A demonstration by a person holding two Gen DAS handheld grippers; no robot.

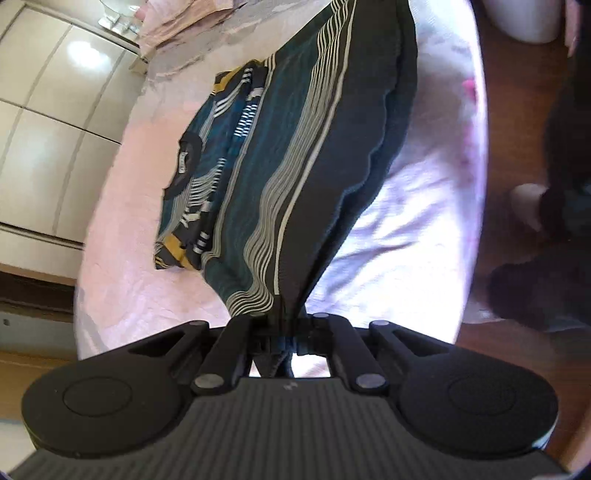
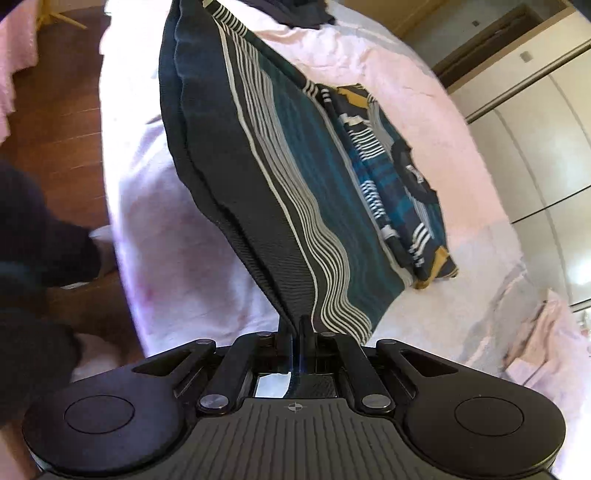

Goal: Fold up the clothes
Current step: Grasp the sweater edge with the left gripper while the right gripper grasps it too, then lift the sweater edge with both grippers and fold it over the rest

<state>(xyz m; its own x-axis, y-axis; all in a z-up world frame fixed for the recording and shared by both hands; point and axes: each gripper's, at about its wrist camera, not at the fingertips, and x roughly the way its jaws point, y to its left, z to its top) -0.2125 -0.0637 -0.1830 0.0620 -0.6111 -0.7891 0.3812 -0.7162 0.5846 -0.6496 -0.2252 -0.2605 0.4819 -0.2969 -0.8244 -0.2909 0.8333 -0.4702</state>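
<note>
A dark teal sweater point(image 1: 295, 155) with white wavy stripes, a black hem band and mustard patches lies on a pink bedspread point(image 1: 140, 192). My left gripper point(image 1: 284, 325) is shut on one corner of the black hem and lifts it off the bed. My right gripper point(image 2: 295, 328) is shut on the other hem corner of the same sweater point(image 2: 295, 177). The hem edge hangs taut between the two grippers, raised above the bedspread point(image 2: 461, 184). The collar end and folded sleeves rest flat on the bed.
Pale wardrobe doors point(image 1: 44, 110) stand beyond the bed; they also show in the right wrist view point(image 2: 546, 140). Crumpled pink fabric point(image 1: 177, 26) lies at the bed's far end. Wooden floor point(image 2: 55, 110) and the person's dark-clad legs point(image 2: 33, 236) are beside the bed.
</note>
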